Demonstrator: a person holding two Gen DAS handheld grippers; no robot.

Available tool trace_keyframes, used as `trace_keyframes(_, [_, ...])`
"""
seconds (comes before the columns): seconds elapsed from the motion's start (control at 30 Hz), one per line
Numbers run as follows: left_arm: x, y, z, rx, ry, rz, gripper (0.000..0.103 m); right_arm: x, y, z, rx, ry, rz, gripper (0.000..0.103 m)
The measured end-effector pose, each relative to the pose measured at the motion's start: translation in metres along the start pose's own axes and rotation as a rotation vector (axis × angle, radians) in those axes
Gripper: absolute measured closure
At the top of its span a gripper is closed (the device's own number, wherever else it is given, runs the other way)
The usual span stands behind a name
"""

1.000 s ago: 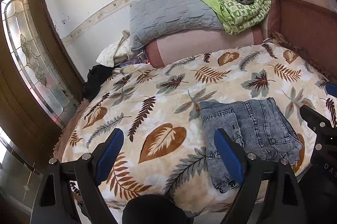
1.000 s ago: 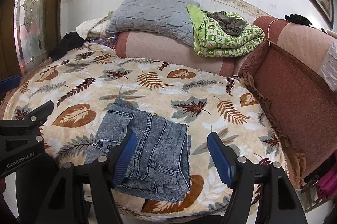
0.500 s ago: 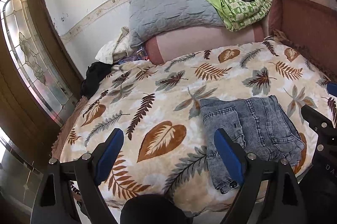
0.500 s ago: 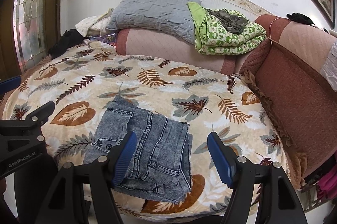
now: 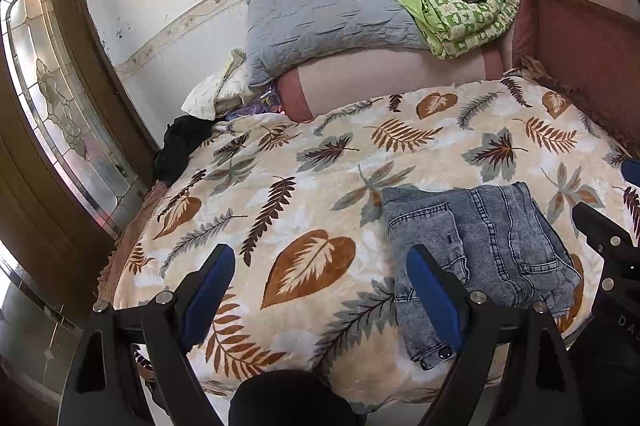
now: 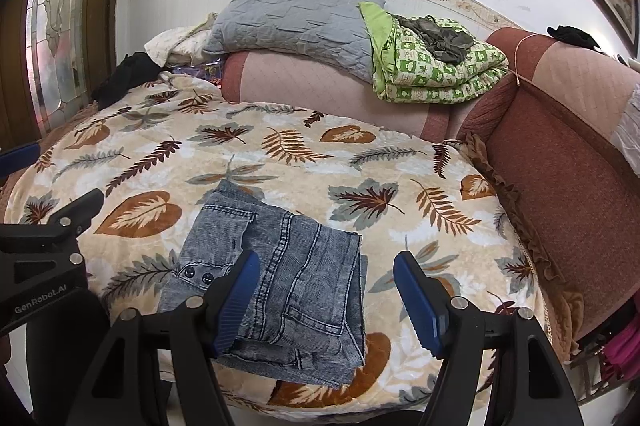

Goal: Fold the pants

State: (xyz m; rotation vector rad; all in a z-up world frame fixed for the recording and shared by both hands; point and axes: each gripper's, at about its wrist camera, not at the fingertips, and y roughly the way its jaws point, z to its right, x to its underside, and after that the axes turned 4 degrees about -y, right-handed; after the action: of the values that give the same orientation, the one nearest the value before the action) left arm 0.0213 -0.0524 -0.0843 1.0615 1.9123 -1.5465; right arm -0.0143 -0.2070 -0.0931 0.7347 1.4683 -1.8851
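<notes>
Grey-blue denim pants lie folded into a compact rectangle near the front edge of a leaf-patterned blanket; they also show in the right wrist view. My left gripper is open and empty, held back above the blanket's front edge, left of the pants. My right gripper is open and empty, hovering over the pants' right part without touching them. Each gripper's black body shows at the edge of the other's view.
A grey pillow and a green patterned quilt lie on a pink bolster at the back. A reddish sofa arm rises on the right. A wooden glass-panelled door stands on the left. Dark clothes lie at the far left.
Both grippers have drawn back slightly and tilted; the pants have not moved and both grippers stay open.
</notes>
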Motion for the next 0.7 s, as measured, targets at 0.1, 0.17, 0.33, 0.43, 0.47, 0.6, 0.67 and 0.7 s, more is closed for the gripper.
trace_keyframes(0.1, [-0.0001, 0.0001, -0.0003, 0.0, -0.002, 0.0, 0.015, -0.0002, -0.0004, -0.0002, 0.0, 0.0, -0.001, 0.03])
trace_keyframes(0.17, [0.0, 0.0, -0.0002, 0.0, -0.002, 0.001, 0.015, 0.0, 0.0012, -0.0007, -0.001, -0.004, 0.0, 0.03])
trace_keyframes(0.33, [-0.0018, -0.0007, -0.0016, -0.001, -0.005, 0.005, 0.015, 0.0, 0.0016, -0.0007, -0.005, -0.005, 0.0, 0.03])
trace_keyframes(0.43, [-0.0019, -0.001, -0.002, -0.002, -0.005, 0.006, 0.015, -0.0006, 0.0013, -0.0011, -0.005, -0.009, 0.0, 0.03])
trace_keyframes(0.47, [-0.0022, -0.0012, -0.0021, -0.003, -0.006, 0.007, 0.015, -0.0021, 0.0009, -0.0011, -0.006, -0.01, 0.001, 0.03])
trace_keyframes(0.6, [-0.0036, -0.0031, -0.003, -0.004, -0.01, 0.009, 0.015, -0.0021, -0.0006, -0.001, -0.007, -0.013, 0.002, 0.03])
trace_keyframes(0.67, [-0.004, -0.003, -0.0031, -0.005, -0.009, 0.01, 0.015, -0.0022, -0.0005, -0.0015, -0.008, -0.013, 0.002, 0.03])
trace_keyframes(0.7, [-0.0038, -0.0033, -0.0029, -0.005, -0.01, 0.01, 0.015, -0.0032, -0.0009, -0.002, -0.007, -0.014, 0.002, 0.03])
